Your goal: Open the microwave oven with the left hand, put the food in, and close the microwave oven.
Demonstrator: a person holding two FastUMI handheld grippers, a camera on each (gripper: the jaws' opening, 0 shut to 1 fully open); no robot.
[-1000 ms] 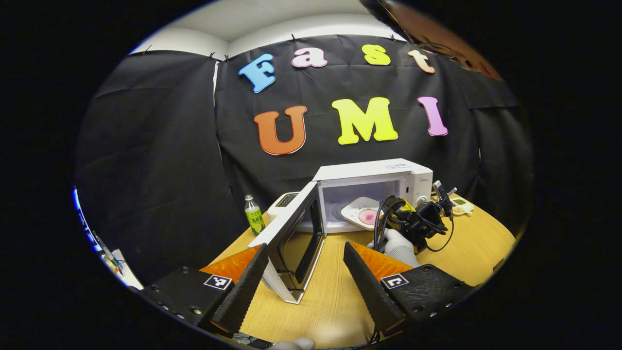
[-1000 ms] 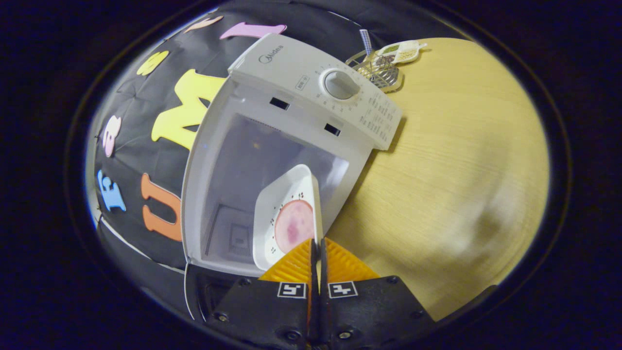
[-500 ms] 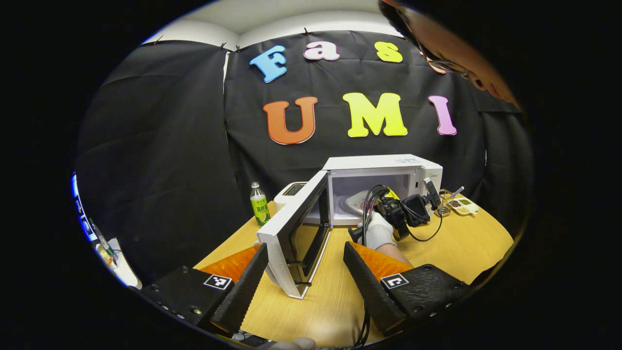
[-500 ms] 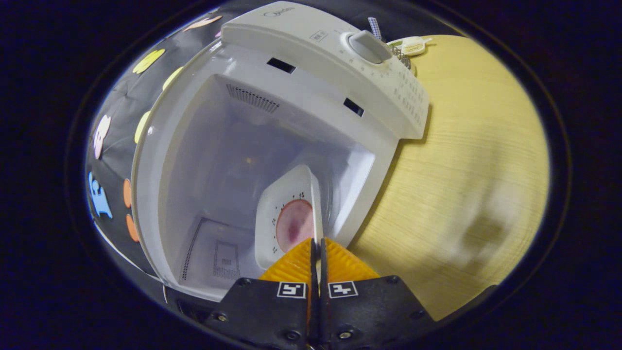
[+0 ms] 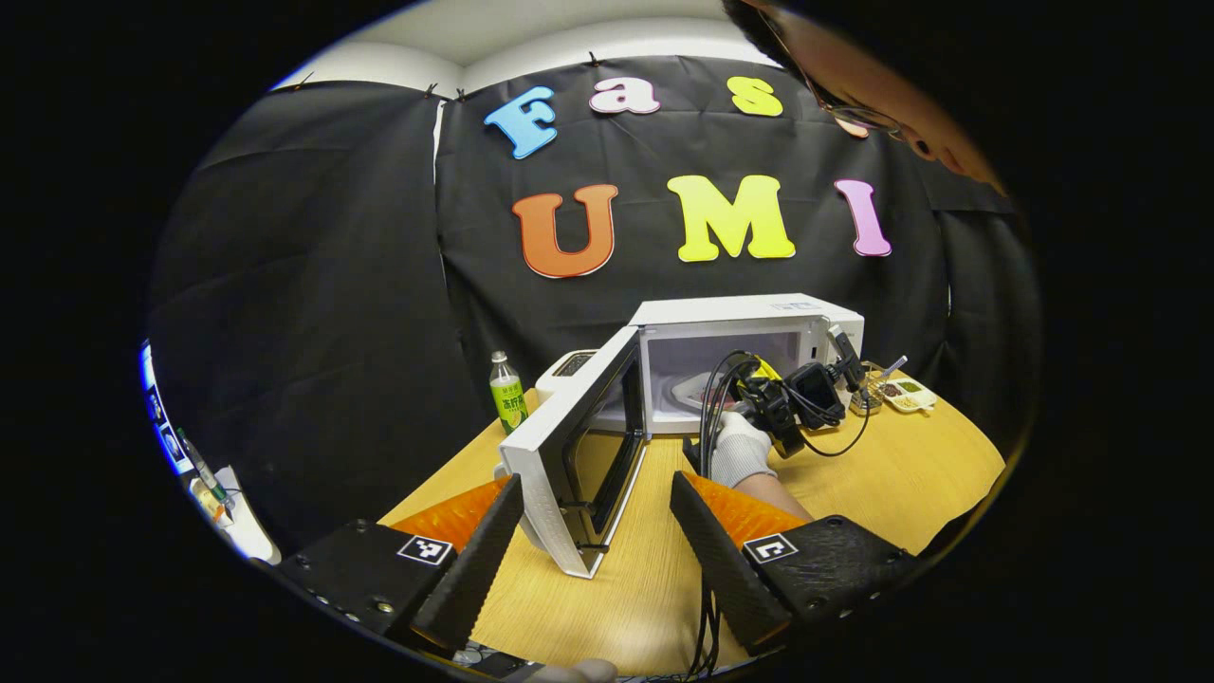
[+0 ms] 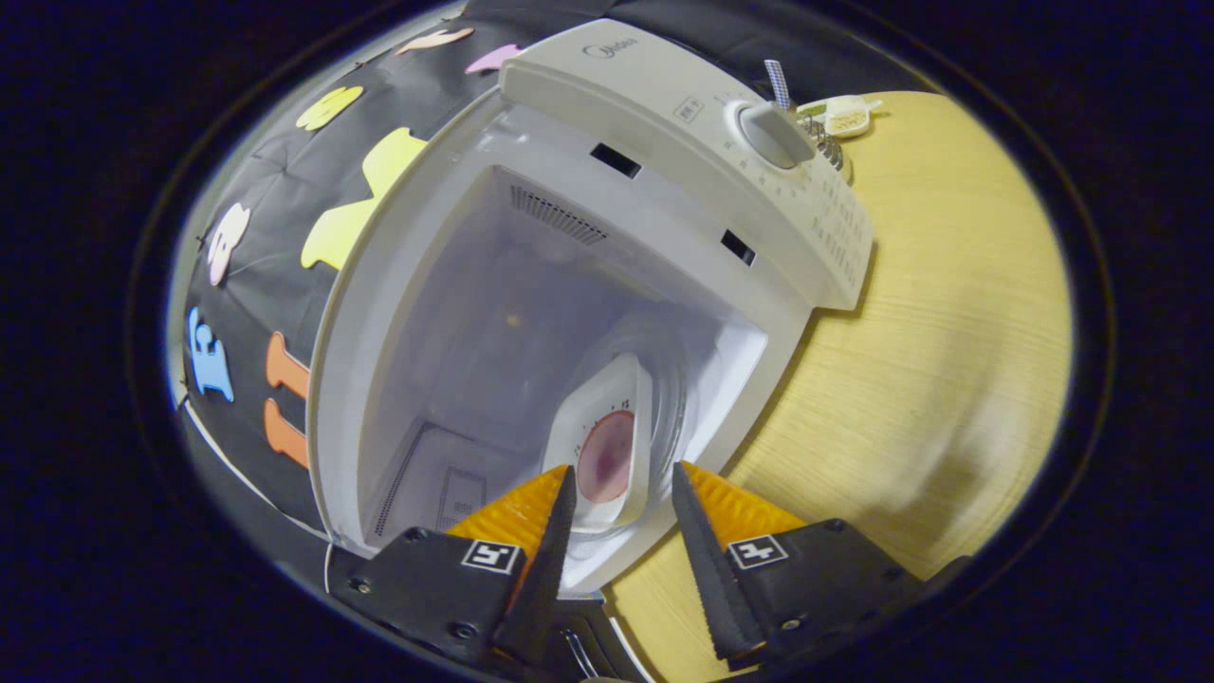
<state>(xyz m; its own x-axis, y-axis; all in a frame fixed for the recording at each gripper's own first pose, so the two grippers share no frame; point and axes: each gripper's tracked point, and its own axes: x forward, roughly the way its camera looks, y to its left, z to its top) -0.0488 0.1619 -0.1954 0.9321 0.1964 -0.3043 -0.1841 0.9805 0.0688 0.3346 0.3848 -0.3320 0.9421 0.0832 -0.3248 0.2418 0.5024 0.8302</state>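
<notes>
The white microwave [image 5: 749, 313] stands at the back of the wooden table with its door [image 5: 579, 455] swung wide toward me. In the left gripper view my left gripper [image 5: 593, 531] is open, its fingers on either side of the door's near edge without touching it. Farther off, a gloved hand holds the right gripper [image 5: 759, 398] at the oven's mouth. In the right gripper view the white plate with a pink slice of food [image 6: 607, 455] lies inside the microwave [image 6: 664, 104] on the glass turntable. My right gripper [image 6: 616, 503] is open just in front of the plate, fingers apart from it.
A green drink bottle [image 5: 507, 394] and a white toaster [image 5: 567, 368] stand left of the microwave. A small tray of snacks [image 5: 906, 394] and a wire rack [image 6: 825, 147] lie to its right. A person leans in at the upper right. Bare tabletop [image 6: 948, 332] stretches right of the oven.
The right gripper carried the plate into the oven, then opened and let it go on the turntable. The left gripper stayed open near the door.
</notes>
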